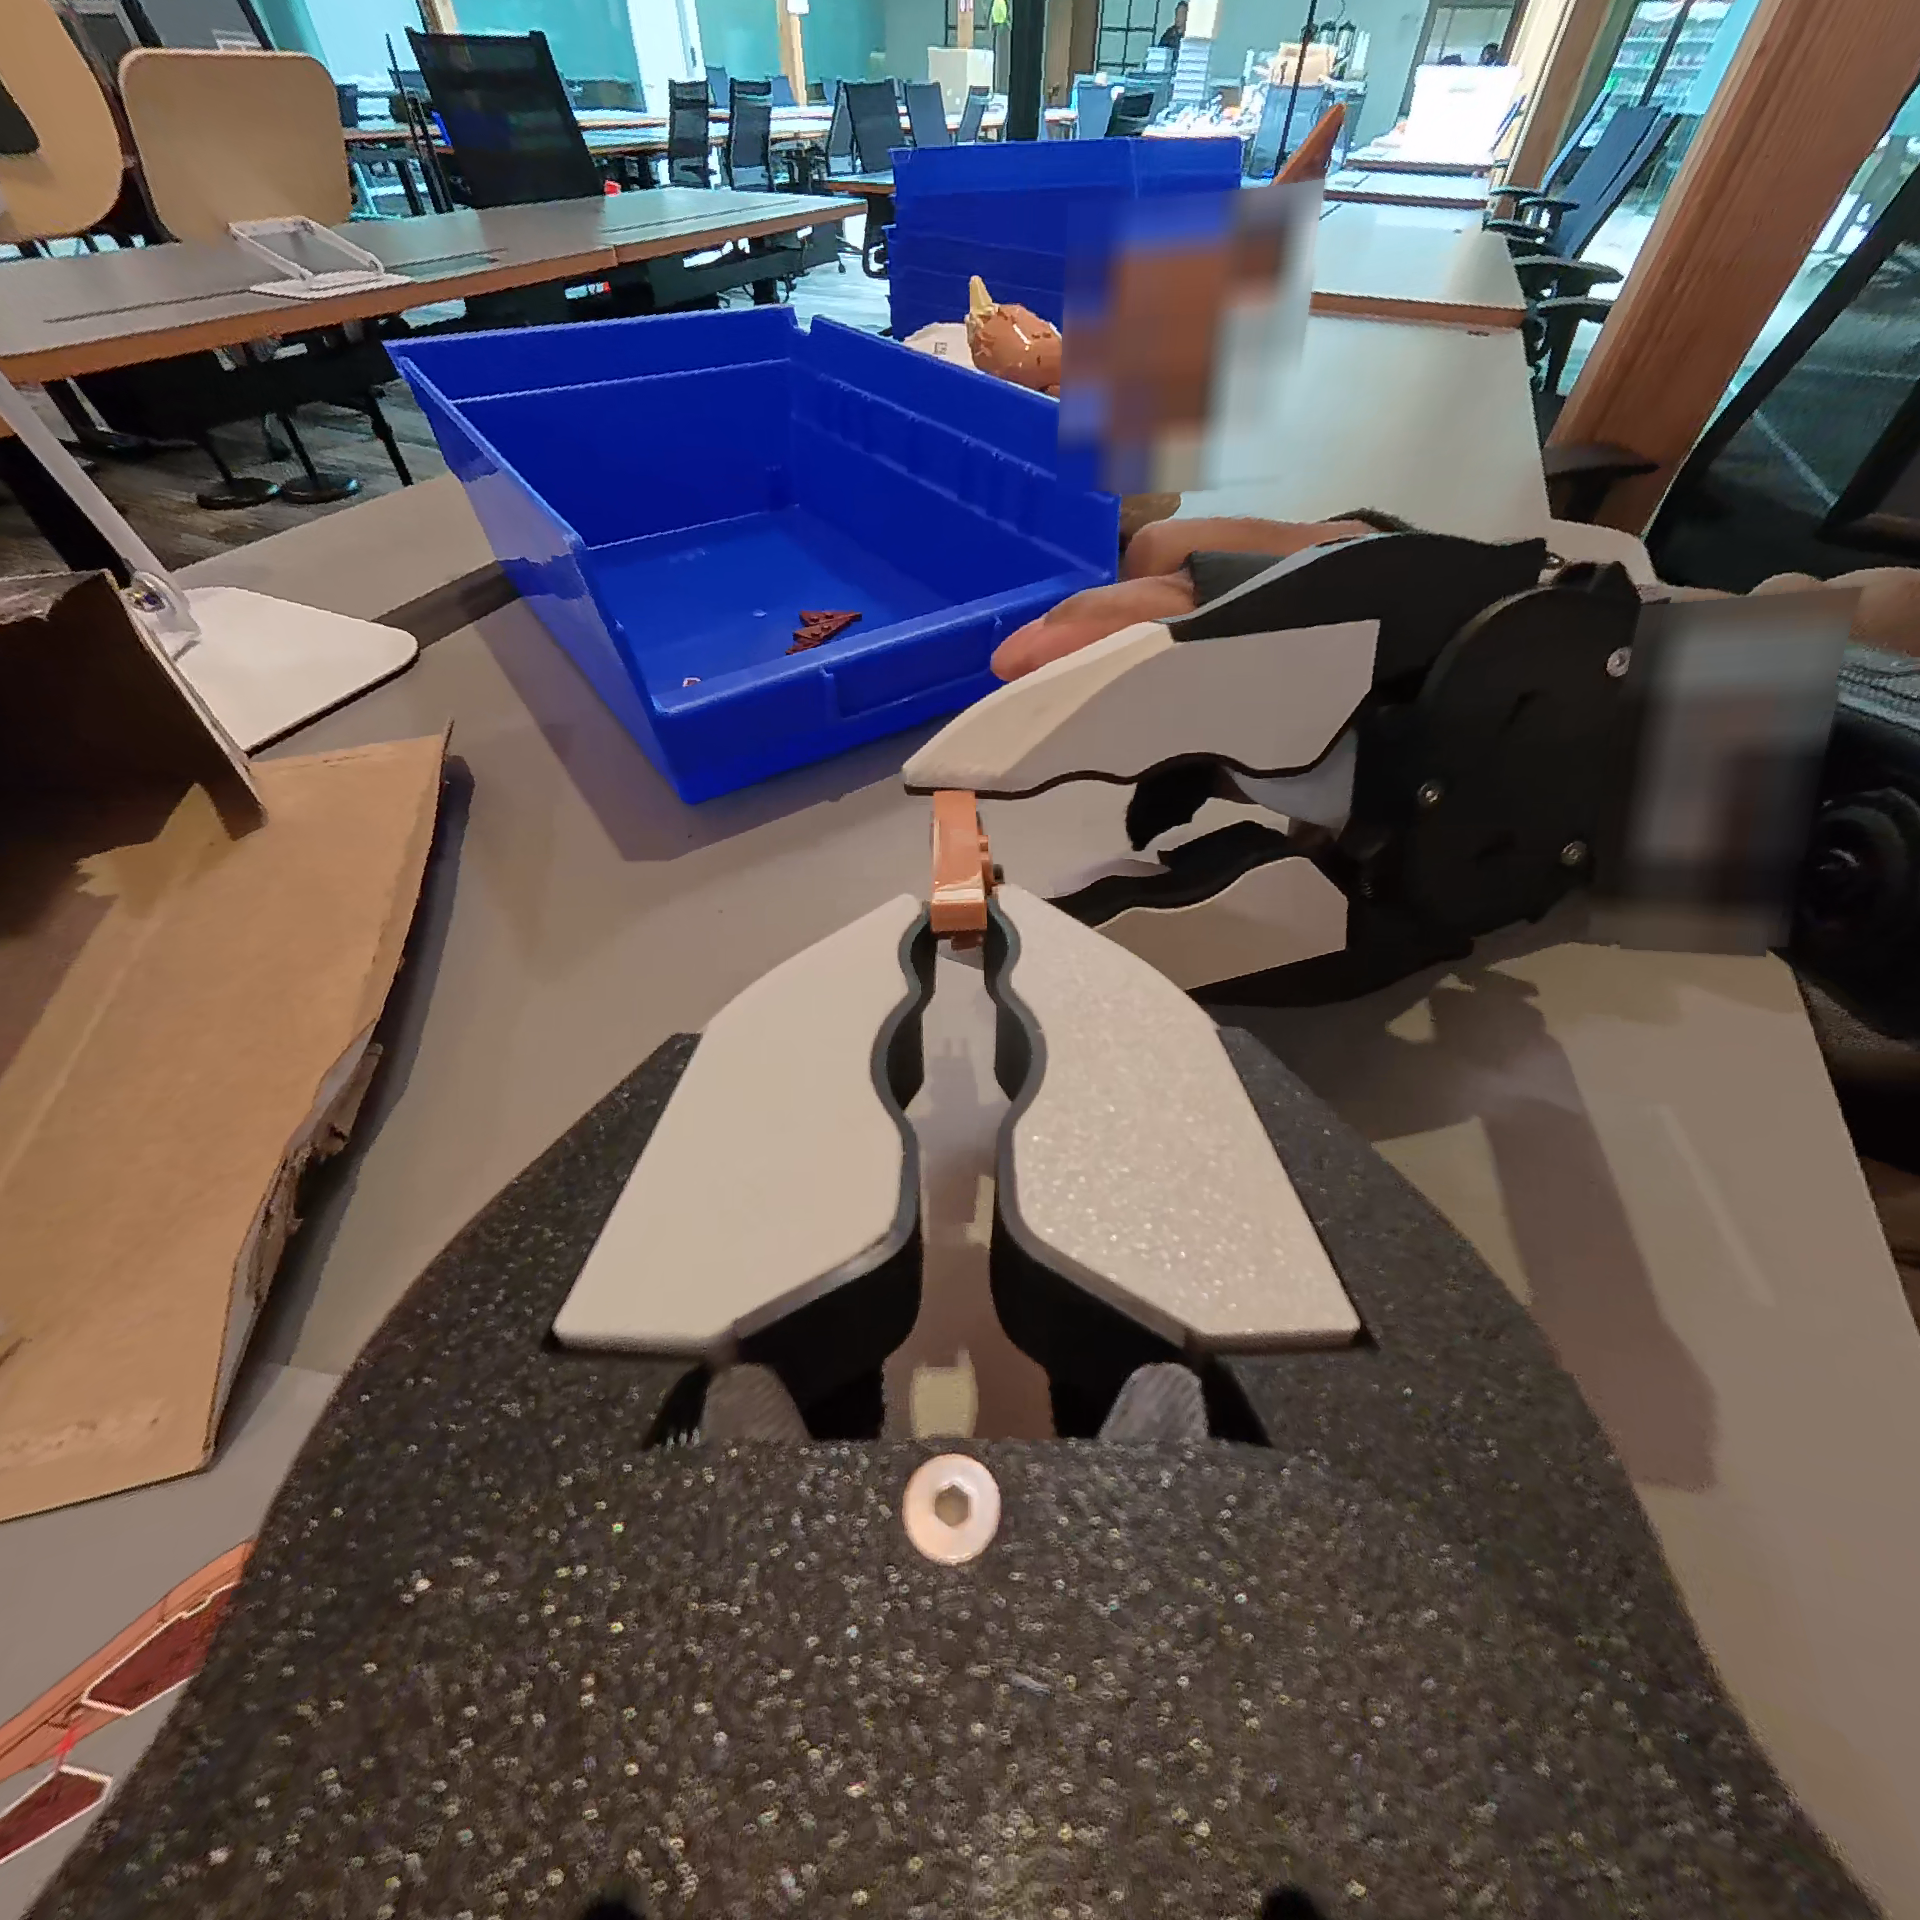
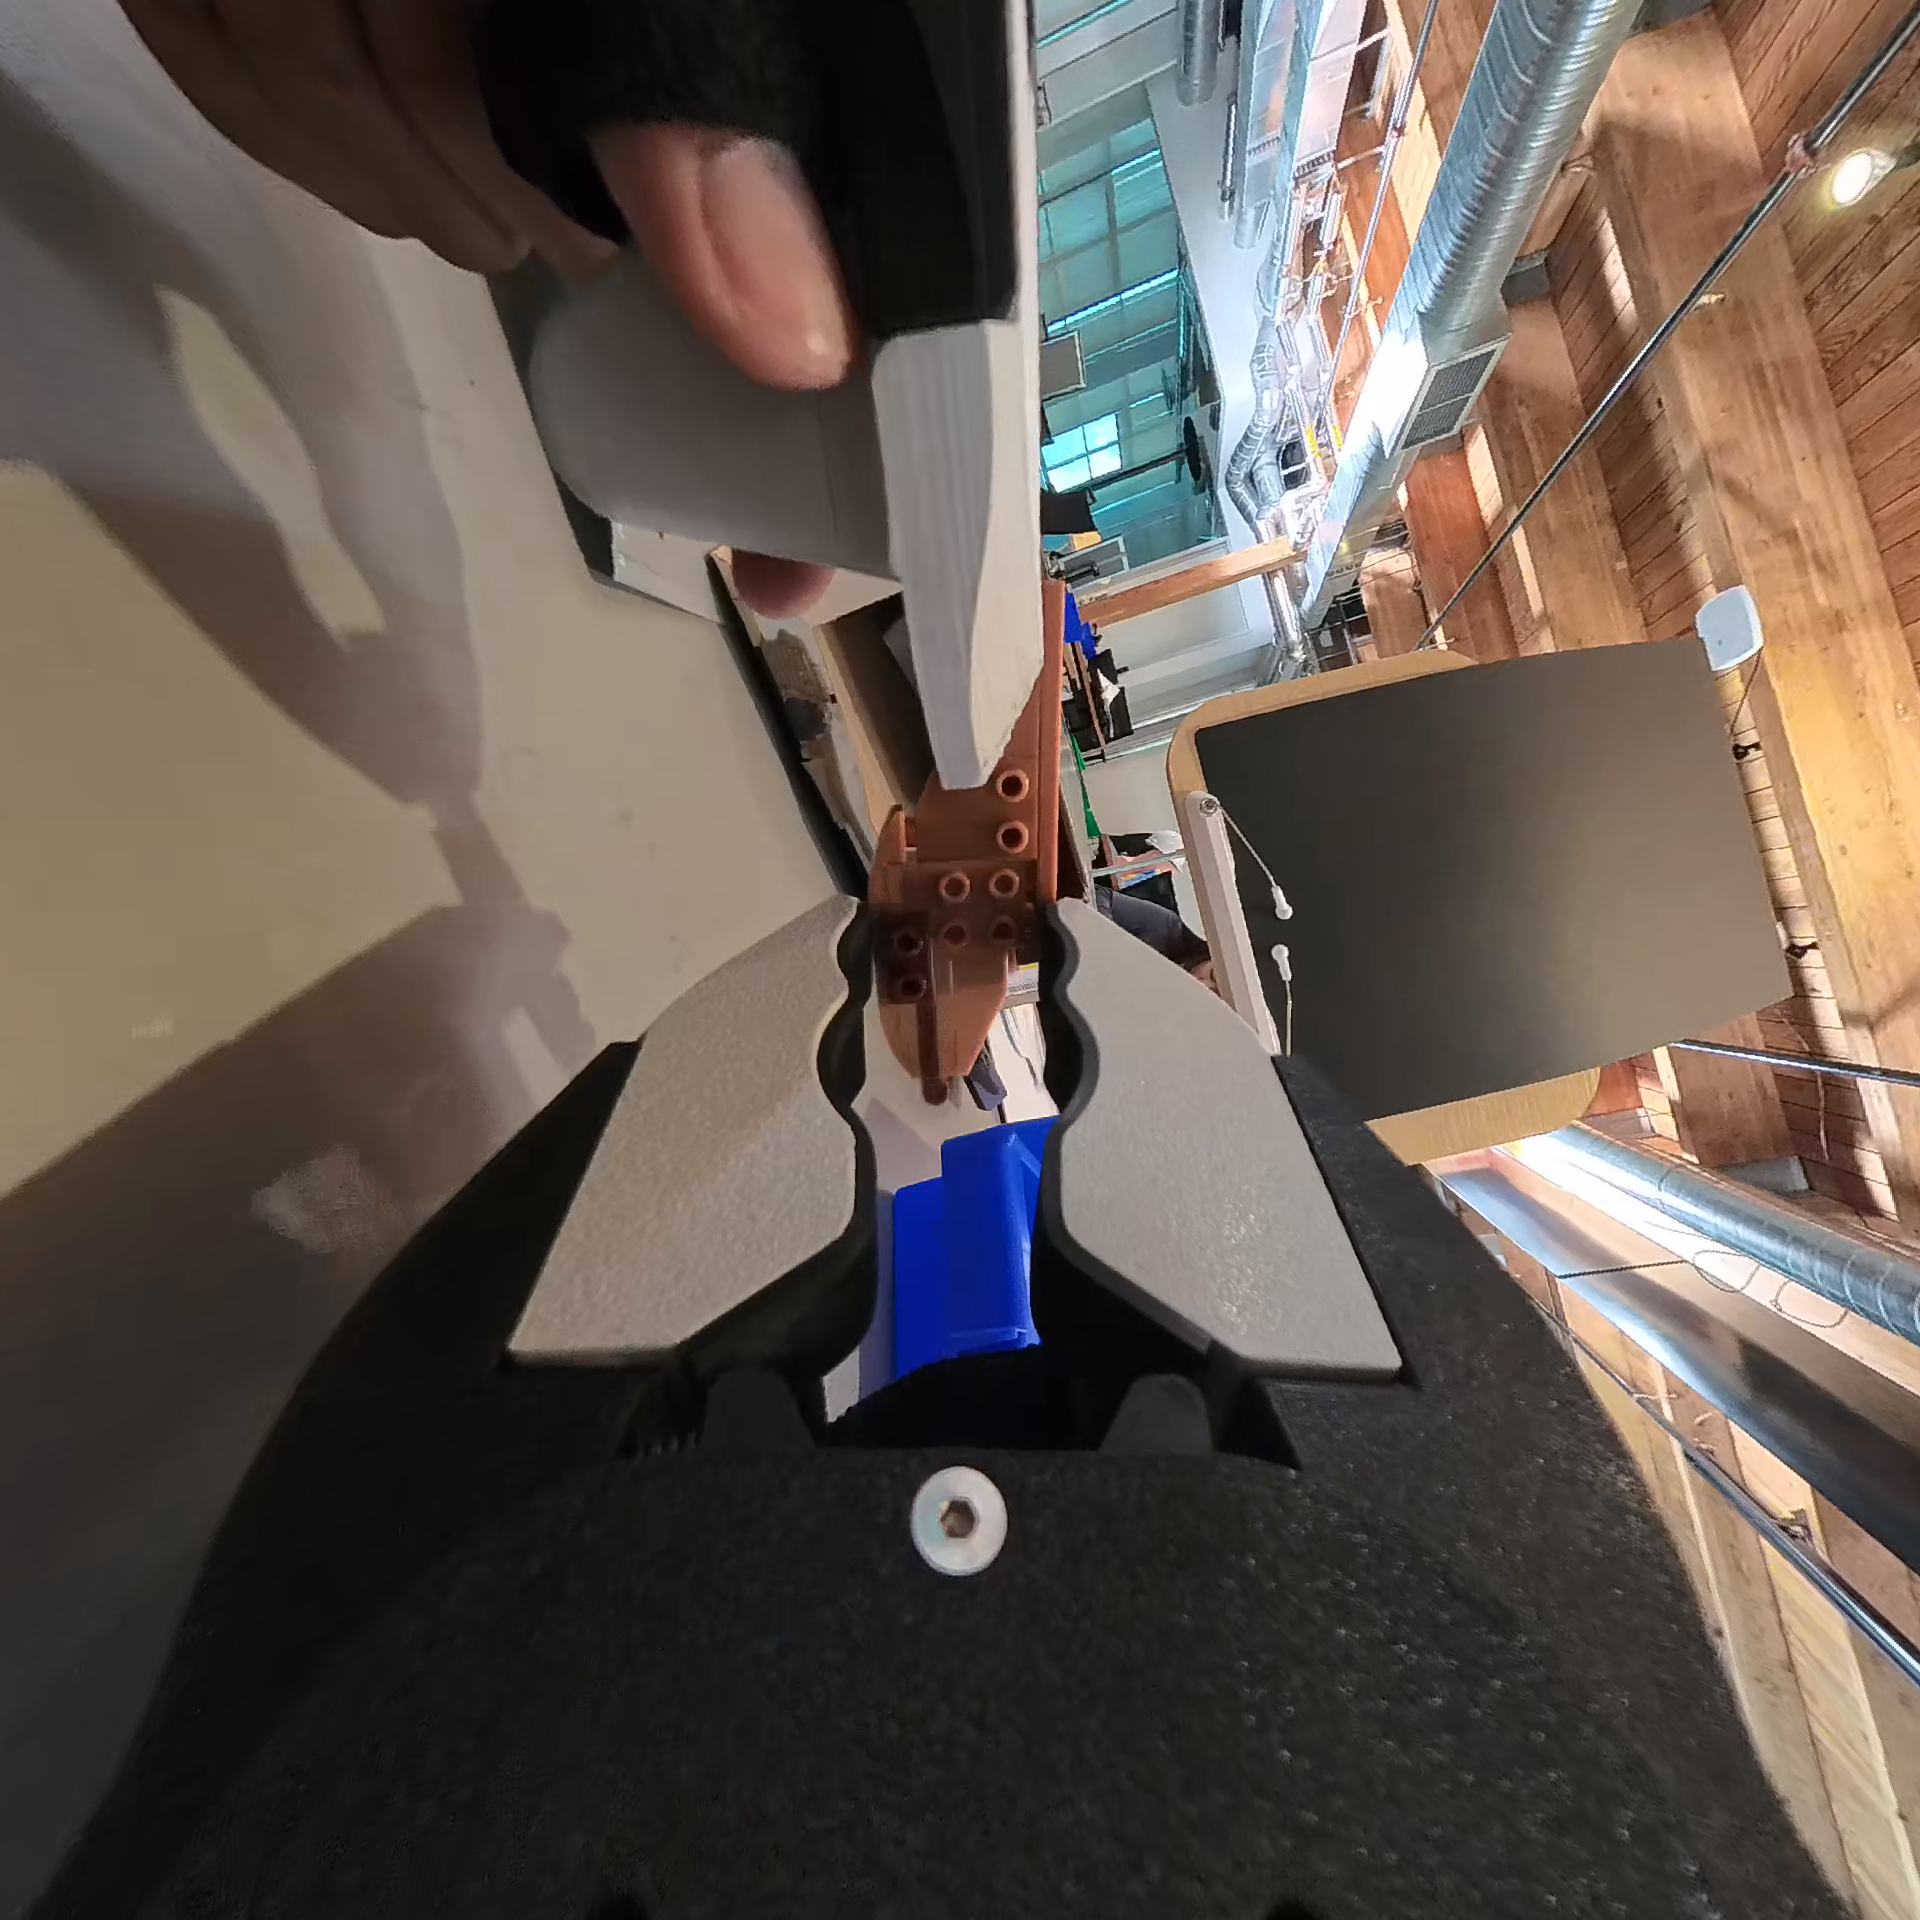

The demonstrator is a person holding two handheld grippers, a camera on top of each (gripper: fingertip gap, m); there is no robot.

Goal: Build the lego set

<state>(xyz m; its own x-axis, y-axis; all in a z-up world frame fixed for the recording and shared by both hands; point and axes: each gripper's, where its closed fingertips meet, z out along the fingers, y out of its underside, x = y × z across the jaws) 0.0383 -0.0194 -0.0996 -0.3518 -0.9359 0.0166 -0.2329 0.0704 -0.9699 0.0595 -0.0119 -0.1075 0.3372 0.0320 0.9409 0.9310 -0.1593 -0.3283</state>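
Left wrist view: left gripper (image 1: 961, 914), grey textured fingers, clamped on the thin edge of a brown studded plastic brick assembly (image 1: 958, 868); glossy blue plastic bin (image 1: 727, 540) beyond, torn cardboard (image 1: 208, 1039) left; bare grey table (image 1: 623, 935) between.

Right wrist view: right gripper (image 2: 956, 940) clamped across the same assembly's studded face (image 2: 977, 894), held above the table.

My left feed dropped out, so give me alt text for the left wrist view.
The left gripper pinches one end of a small brown brick assembly above a grey table; the right gripper clasps its far end from the right. Behind sits an open blue bin, with torn cardboard at left.
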